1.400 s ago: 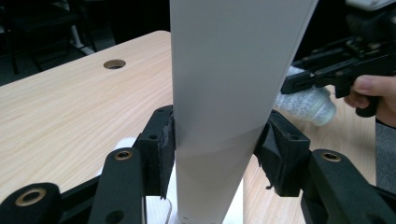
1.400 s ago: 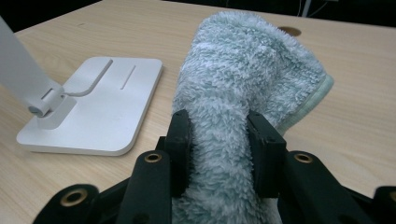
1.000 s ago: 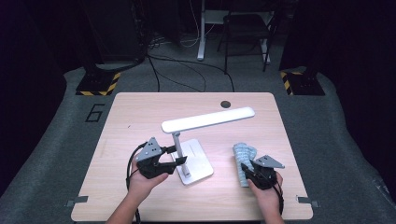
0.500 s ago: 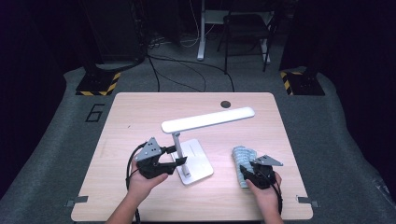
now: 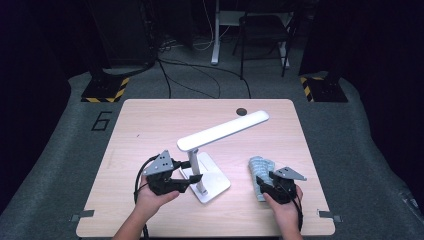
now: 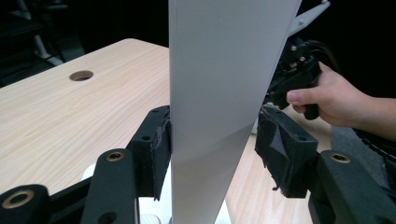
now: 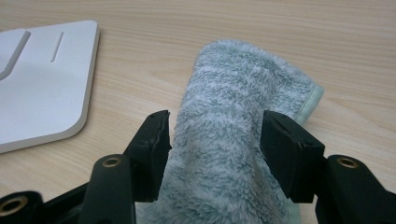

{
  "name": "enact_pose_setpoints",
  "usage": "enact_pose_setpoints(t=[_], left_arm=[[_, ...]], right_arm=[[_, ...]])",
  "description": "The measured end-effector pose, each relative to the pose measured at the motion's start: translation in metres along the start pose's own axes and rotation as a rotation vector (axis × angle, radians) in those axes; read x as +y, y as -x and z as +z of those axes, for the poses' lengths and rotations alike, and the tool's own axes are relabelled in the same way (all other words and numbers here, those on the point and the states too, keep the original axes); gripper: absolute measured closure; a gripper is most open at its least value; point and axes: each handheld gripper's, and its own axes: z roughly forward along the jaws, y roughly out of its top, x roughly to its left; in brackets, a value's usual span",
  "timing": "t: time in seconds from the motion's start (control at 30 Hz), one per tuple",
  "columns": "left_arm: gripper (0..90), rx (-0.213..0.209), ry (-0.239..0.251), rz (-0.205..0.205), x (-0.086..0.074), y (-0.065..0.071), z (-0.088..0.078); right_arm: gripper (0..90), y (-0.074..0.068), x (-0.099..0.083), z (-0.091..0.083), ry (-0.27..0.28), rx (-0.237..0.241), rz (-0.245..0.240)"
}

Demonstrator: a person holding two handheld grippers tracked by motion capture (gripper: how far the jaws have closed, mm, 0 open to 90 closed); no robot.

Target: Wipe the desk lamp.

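Note:
A white desk lamp (image 5: 222,131) stands on its flat base (image 5: 215,182) near the table's front. My left gripper (image 5: 194,172) is shut on the lamp's upright post (image 6: 219,93), with a pad pressed on each side of it (image 6: 212,144). A grey-green fluffy cloth (image 5: 260,167) lies folded on the table at the right. My right gripper (image 5: 263,181) is at the cloth's near end. Its jaws have just been opening and now stand wide, with the cloth (image 7: 224,116) lying between the pads (image 7: 215,135). The right hand and its gripper (image 6: 299,74) also show beyond the post.
A round cable hole (image 5: 241,111) sits near the table's far edge. The lamp's long head reaches back and right above the tabletop. Beyond the table, on the dark floor, stand a chair (image 5: 262,37), loose cables and yellow-and-black striped feet (image 5: 105,90).
Both hands, the lamp and the cloth stay where they were. The right gripper's jaws look wider apart over the cloth than a second ago.

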Motion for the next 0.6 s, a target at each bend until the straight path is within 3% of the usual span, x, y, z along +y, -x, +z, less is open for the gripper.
enact_pose_setpoints(t=[0.1, 0.2, 0.27, 0.47, 0.6], left_arm=[[46.3, -0.012, 0.0, 0.01, 0.001, 0.001, 0.002], [46.7, -0.067, -0.007, 0.009, 0.001, 0.002, 0.006], [46.8, -0.075, -0.012, 0.01, 0.002, 0.003, 0.008], [51.5, -0.065, -0.005, 0.013, -0.001, 0.003, 0.015], [53.0, -0.016, -0.019, 0.046, 0.002, 0.009, 0.014]], right_arm=[[42.6, 0.001, 0.0, 0.0, 0.007, 0.008, 0.004], [43.1, 0.001, 0.0, 0.0, 0.009, 0.011, 0.006], [43.2, 0.0, 0.0, 0.0, 0.004, 0.013, 0.009], [43.4, -0.001, -0.001, 0.0, 0.011, 0.007, 0.008], [43.4, -0.001, 0.0, -0.001, 0.007, 0.011, 0.005]])
